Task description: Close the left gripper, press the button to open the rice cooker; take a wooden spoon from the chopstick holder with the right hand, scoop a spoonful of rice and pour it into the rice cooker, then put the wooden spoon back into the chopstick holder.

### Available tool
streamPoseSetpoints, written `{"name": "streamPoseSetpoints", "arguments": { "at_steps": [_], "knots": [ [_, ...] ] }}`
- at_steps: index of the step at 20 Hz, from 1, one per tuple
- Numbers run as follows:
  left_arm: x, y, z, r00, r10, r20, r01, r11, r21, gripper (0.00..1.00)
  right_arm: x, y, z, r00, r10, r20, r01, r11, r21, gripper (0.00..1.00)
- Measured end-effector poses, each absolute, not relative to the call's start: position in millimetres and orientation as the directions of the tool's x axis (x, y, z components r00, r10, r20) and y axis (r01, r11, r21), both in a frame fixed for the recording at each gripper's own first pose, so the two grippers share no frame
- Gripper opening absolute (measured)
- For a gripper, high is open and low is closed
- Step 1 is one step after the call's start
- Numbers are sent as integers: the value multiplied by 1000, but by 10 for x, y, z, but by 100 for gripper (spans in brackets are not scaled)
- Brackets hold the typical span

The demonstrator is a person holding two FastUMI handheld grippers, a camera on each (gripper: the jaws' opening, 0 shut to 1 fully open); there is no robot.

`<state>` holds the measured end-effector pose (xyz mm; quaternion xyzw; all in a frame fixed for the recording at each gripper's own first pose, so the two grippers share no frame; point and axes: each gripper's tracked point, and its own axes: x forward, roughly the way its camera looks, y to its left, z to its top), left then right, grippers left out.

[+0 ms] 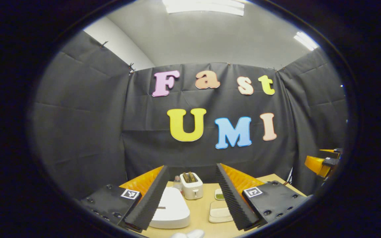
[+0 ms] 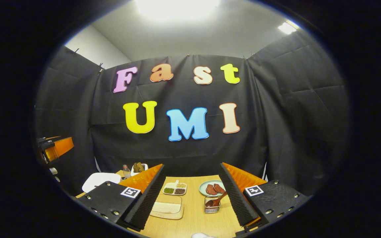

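Observation:
The white rice cooker sits on the wooden table with its lid down, just beyond and below my left gripper, which is open and holds nothing. It also shows at the left of the right gripper view as the rice cooker. My right gripper hangs open above the table. Below it, a wooden spoon leans in the small chopstick holder. A shallow tray of rice lies left of the holder, and the same rice tray appears in the left gripper view.
A white toaster and a small bottle stand behind the cooker. A divided dish of grains and a plate with meat pieces lie at the back. The black cloth wall closes in behind the table.

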<state>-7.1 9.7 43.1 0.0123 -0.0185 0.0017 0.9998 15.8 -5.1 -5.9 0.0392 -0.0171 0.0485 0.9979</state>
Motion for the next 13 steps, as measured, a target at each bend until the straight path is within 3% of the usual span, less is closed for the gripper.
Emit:
{"name": "streamPoseSetpoints", "arguments": {
  "at_steps": [13],
  "knots": [
    [21,98,322,1000,6,9,-7,999,34,100,203,-51,32,994,97,44,-100,993,66,99]
  ]
}}
